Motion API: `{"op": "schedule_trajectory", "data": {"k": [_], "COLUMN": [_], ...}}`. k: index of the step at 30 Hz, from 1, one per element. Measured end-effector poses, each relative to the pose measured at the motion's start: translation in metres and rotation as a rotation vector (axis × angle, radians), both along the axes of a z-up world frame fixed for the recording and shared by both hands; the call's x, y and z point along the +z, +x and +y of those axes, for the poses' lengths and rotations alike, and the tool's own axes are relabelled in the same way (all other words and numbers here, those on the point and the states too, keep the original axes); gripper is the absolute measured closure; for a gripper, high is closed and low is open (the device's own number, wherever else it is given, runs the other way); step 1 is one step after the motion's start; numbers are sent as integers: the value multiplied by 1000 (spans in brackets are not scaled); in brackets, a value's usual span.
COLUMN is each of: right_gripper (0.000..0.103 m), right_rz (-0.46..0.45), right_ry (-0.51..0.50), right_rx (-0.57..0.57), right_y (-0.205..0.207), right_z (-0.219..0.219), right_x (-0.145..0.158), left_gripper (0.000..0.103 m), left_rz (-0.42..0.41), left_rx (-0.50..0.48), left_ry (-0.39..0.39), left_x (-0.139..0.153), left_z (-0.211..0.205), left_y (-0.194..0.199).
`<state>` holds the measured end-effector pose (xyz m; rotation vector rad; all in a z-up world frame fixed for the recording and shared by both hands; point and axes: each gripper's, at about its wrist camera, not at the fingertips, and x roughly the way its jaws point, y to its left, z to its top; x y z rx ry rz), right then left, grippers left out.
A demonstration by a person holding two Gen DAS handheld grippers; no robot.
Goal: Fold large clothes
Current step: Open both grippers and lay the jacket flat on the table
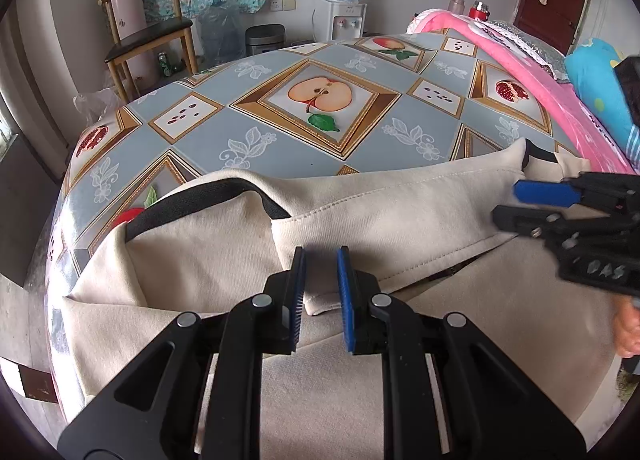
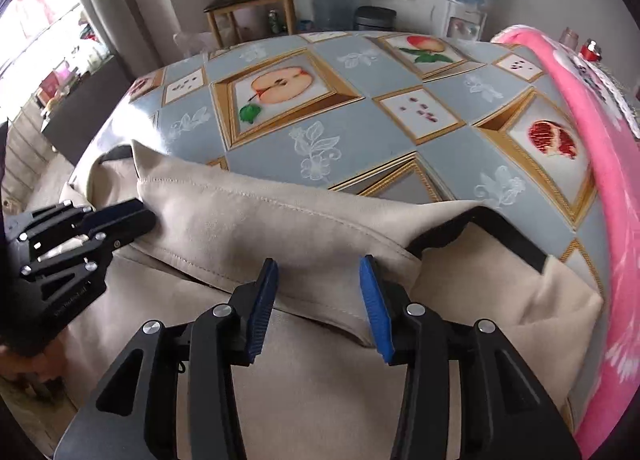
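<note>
A large beige garment with black trim lies on the near part of the table, a folded band with a stitched hem across it. My left gripper is open just over the band's near edge, holding nothing; it also shows at the left of the right wrist view. My right gripper is open over the folded band, empty; it shows at the right of the left wrist view. Black ribbed cuffs lie at each side.
The table has a blue-grey fruit-print cloth. A pink blanket runs along its right edge, with a blue cushion. Beyond the far edge stand a wooden chair, a water dispenser and a bin.
</note>
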<state>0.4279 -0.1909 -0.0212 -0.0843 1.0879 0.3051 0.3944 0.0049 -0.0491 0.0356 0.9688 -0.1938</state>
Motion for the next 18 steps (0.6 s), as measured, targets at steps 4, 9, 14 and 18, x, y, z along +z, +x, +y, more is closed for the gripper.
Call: {"op": "schedule_trajectory", "data": {"k": [4, 9, 14, 18], "right_gripper": [45, 29, 22, 20], "right_rz": [-23, -45, -34, 26], "right_ry": [15, 44, 69, 86], "right_rx": [-19, -23, -38, -68], "right_y": [-20, -71, -126, -164], "right_z": [-14, -34, -43, -39], "right_x": [28, 63, 72, 59], "left_gripper": [87, 71, 44, 28], "left_rz": [-1, 3, -9, -38], "left_rx": [-1, 9, 26, 6], "left_ry": [4, 30, 44, 71], "left_x": [0, 4, 28, 63], "left_z": [0, -1, 5, 10], "left_y": [0, -1, -12, -41]}}
